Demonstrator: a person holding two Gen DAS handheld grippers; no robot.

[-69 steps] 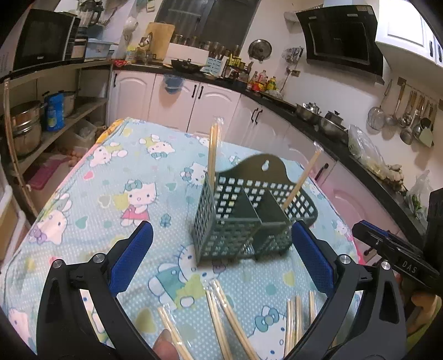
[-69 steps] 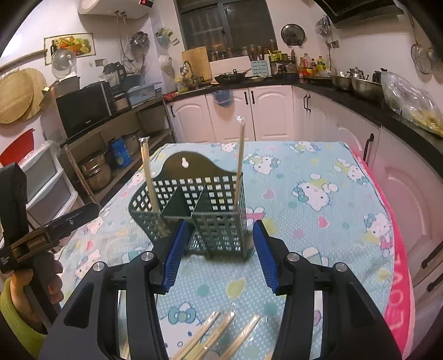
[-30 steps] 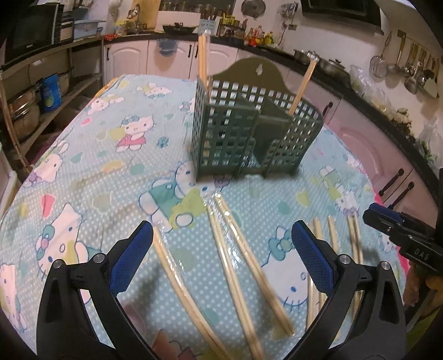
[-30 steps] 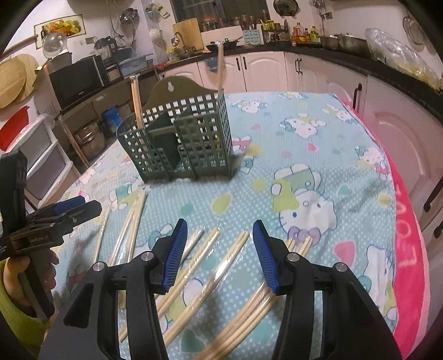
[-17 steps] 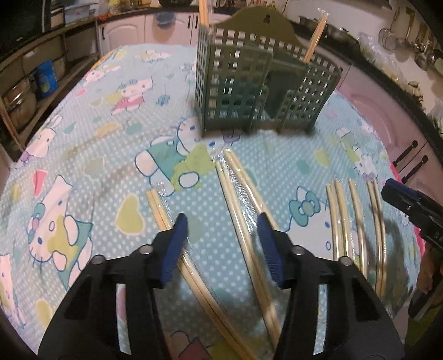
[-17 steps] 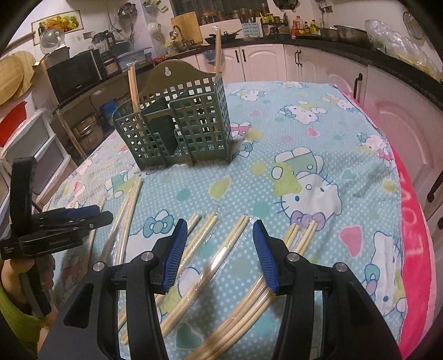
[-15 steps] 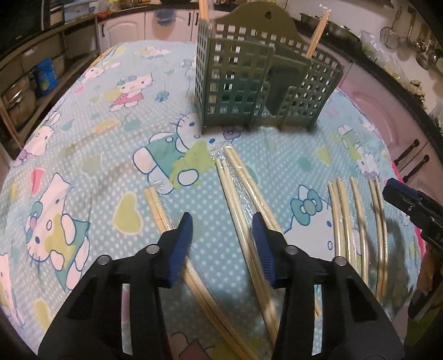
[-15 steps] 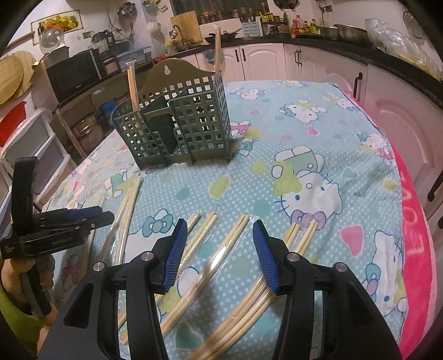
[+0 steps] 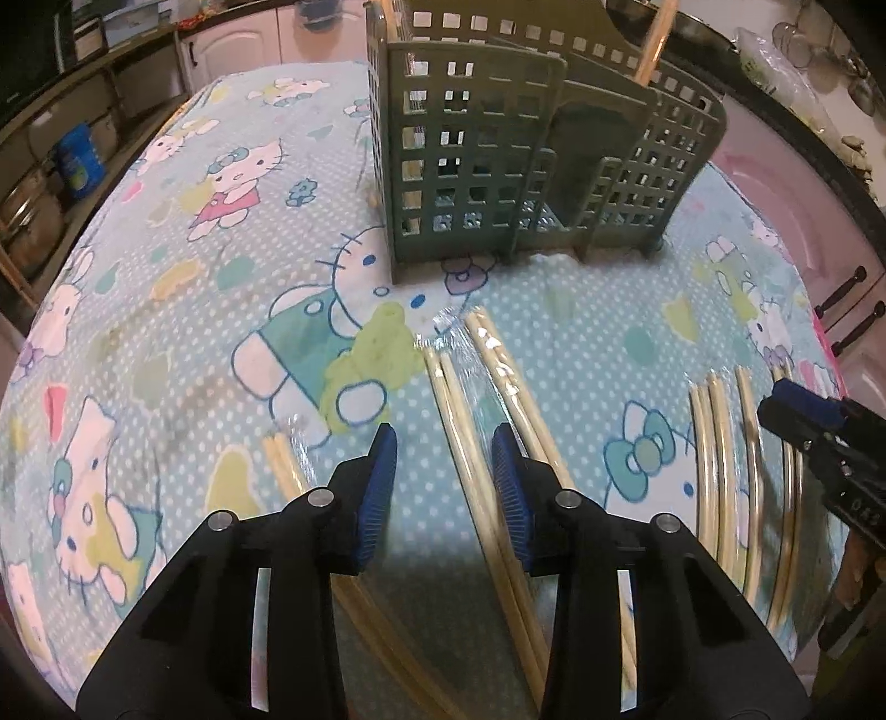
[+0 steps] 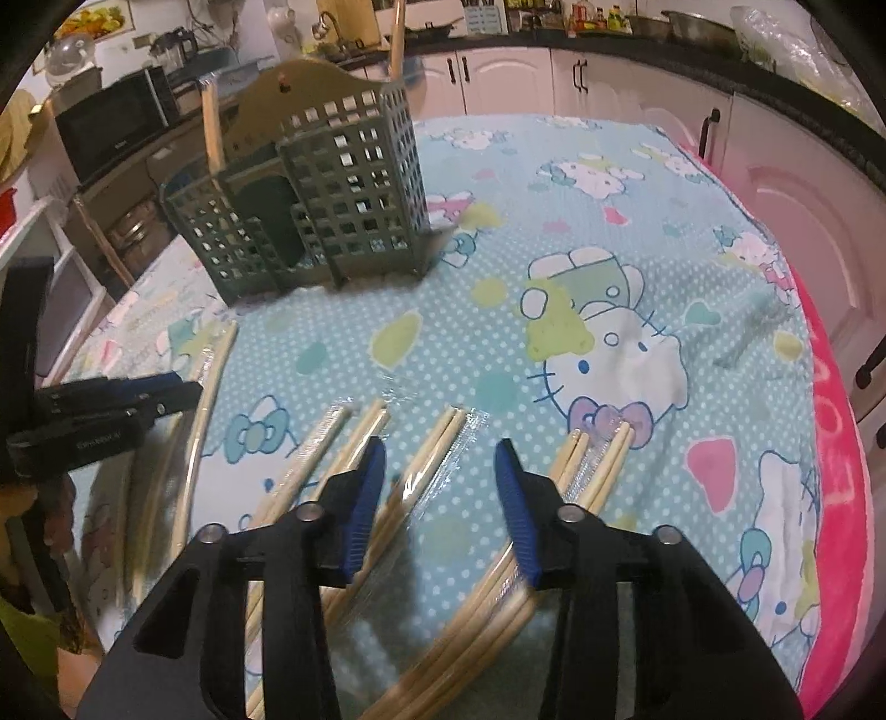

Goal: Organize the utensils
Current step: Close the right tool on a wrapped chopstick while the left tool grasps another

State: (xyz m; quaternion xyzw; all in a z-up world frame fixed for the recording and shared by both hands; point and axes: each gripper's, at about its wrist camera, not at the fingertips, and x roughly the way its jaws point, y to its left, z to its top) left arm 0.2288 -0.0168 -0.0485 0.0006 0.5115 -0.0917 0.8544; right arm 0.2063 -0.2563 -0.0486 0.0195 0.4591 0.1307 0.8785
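Chopsticks (image 9: 487, 387) lie in pale wooden pairs, each pair sealed in a clear plastic sleeve, spread flat on the bench (image 9: 166, 266) over a light blue cartoon-cat cloth. In the left wrist view two sleeved pairs run from 12 o'clock down between and under the left gripper (image 9: 444, 459), whose blue-padded jaws stand apart with nothing between them, just above one of those pairs. Another pair (image 9: 282, 459) lies just beside the left pad at 9 o'clock, and more pairs (image 9: 720, 459) lie at 3 o'clock, by the tip of the other tool.

In the right wrist view the right gripper (image 10: 437, 468) hovers with its jaws apart and empty over a sleeved pair (image 10: 437, 443) that points toward 12 o'clock; further pairs (image 10: 332, 443) lie at 10 o'clock and another bundle (image 10: 598, 459) at 2 o'clock.

A dark green lattice utensil holder (image 9: 531, 144) stands upright on the cloth at 12 o'clock of the left view and 11 o'clock of the right view, split into compartments by inner walls. One chopstick pair (image 10: 213, 133) stands leaning in its left-end compartment in the right view, another (image 10: 396, 41) stands upright in the tall right-hand compartment. The middle section looks empty from here.
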